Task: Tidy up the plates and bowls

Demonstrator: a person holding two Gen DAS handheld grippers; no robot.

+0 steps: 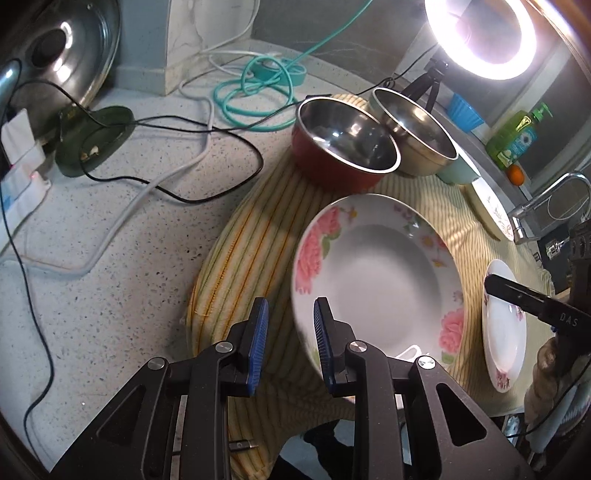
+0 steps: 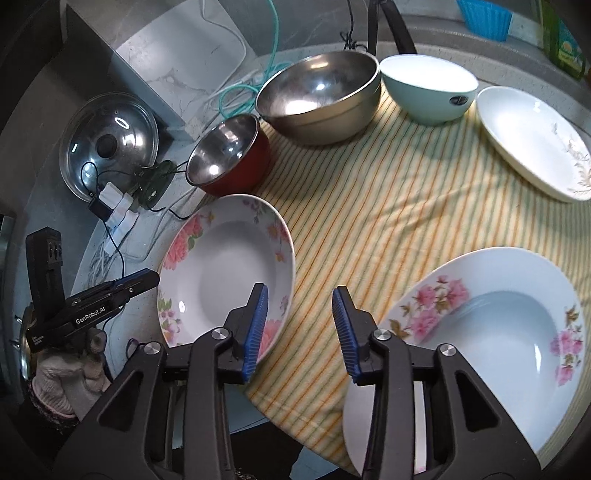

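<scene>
While both grippers hang over the near edge of the striped cloth (image 2: 369,206), neither one holds anything. Farthest left, on the speckled counter (image 1: 122,258), a glass pot lid (image 2: 109,146) leans against the wall beside a tangle of black, white and teal cables (image 1: 255,96). The left gripper (image 1: 290,328) has its blue-padded fingers apart, with the near rim of the rose plate (image 1: 376,273) showing in the gap between them; whether a pad touches the rim cannot be told. That deep plate sits at the cloth's left edge, just in front of the red bowl (image 2: 229,155), which has a steel interior. Next to the red bowl, further right along the back row, stands the large steel bowl (image 2: 317,99), close beside it, then the pale green bowl (image 2: 428,88), then a white oval plate (image 2: 532,140) with a faint sprig pattern. The right gripper (image 2: 300,325) is also spread open, over bare cloth between the rose plate and a pink-blossom plate (image 2: 498,332) at the near right corner, whose rim overhangs the cloth edge. A ring light (image 1: 480,33) glows behind the bowls.
</scene>
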